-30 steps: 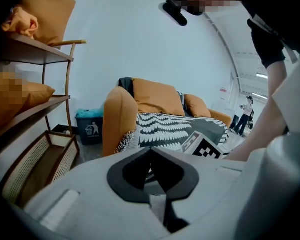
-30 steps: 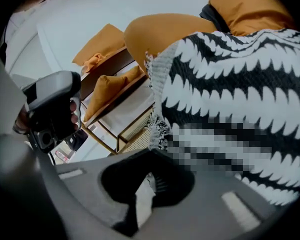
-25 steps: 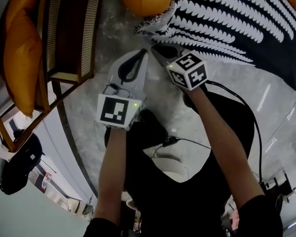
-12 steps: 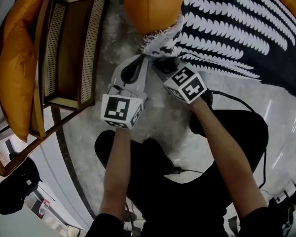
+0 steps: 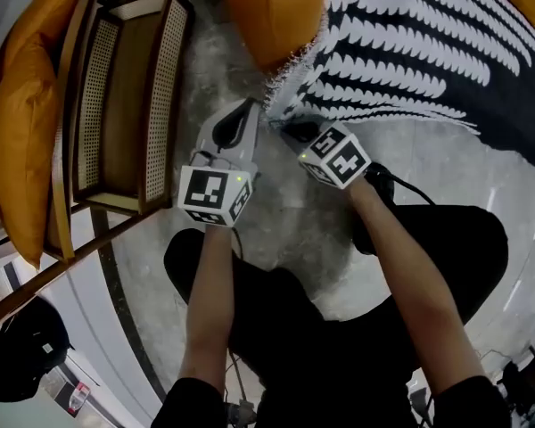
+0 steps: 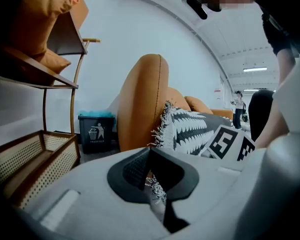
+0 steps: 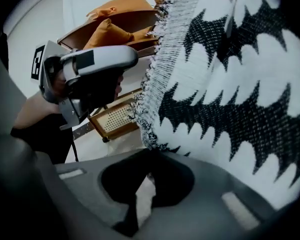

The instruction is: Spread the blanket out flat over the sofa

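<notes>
- The blanket (image 5: 410, 52), black with white toothed rows, is draped over the orange sofa (image 5: 272, 12); its fringed corner hangs off beside the sofa's rounded end, low over the pale floor (image 5: 276, 230).
- The left gripper (image 6: 151, 176) has its jaws pressed together on a few strands of the fringe; the right gripper (image 7: 149, 174) is likewise closed, pinching the blanket's edge just beside that corner; the two sit close side by side.
- The step in hand looks like settling this corner down the sofa's front; I judge it not yet finished, since the cloth near the corner seems gathered rather than flat.
- To do it well, draw the two grips apart along the edge so the hem goes taut before it is laid; a slack hem would probably fold on itself.
- The left hold looks thin, on fringe only; a hard tug could slip it free, so an even, gentle pull suits better.
- The rattan shelf (image 5: 129, 105) stands near the left gripper; the cloth should stay off it.
- Release makes sense only once the edge hangs straight and the pattern rows run unbroken.
</notes>
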Available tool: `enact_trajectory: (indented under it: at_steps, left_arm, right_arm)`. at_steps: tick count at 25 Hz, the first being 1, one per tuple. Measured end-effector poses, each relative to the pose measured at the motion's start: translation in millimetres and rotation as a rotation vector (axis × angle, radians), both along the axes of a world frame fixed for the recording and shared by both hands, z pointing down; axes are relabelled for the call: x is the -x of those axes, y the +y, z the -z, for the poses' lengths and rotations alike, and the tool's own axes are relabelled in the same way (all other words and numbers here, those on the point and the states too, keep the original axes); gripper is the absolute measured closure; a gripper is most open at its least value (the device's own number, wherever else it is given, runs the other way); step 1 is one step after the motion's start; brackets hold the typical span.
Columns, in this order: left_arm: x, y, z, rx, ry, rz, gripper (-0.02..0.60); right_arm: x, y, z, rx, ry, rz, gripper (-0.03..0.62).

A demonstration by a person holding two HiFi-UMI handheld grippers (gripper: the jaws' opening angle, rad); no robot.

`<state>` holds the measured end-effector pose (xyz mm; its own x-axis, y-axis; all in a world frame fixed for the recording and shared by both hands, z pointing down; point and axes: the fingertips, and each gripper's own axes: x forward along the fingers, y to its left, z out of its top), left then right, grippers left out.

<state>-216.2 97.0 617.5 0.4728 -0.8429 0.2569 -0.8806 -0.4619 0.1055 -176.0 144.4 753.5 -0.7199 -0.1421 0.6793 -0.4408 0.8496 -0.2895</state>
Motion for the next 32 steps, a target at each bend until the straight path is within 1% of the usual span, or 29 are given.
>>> enact_trajectory:
  at_steps: [6,10,13,17,23,32]
  left_arm:
    - [-2,3,-16,0.007,-0.004,-0.047,0.571]
    - [0,6,-32,0.034,-0.002,-0.062,0.571]
    - [-5,5,-40,0.050,-0.007,-0.064,0.571]
    - [-10,3,-39,0.041,-0.016,-0.082,0.571]
    - [0,-4,-33,0.040,0.006,-0.056,0.571]
    - [-12,-8,-26,0.034,0.009,-0.065,0.571]
  right_arm:
    - [-4,5,-18,0.000,0.015,-0.059,0.586]
    - [-3,5,-32,0.049,0.021,-0.105,0.586]
    - [-2,2,-36,0.059,0.030,-0.103,0.586]
    - [4,3,-45,0.058,0.038,-0.102,0.586]
    - [-2,4,-65,0.038,0.077,-0.107,0.586]
    - [-7,14,-73,0.049,0.113,-0.078,0.586]
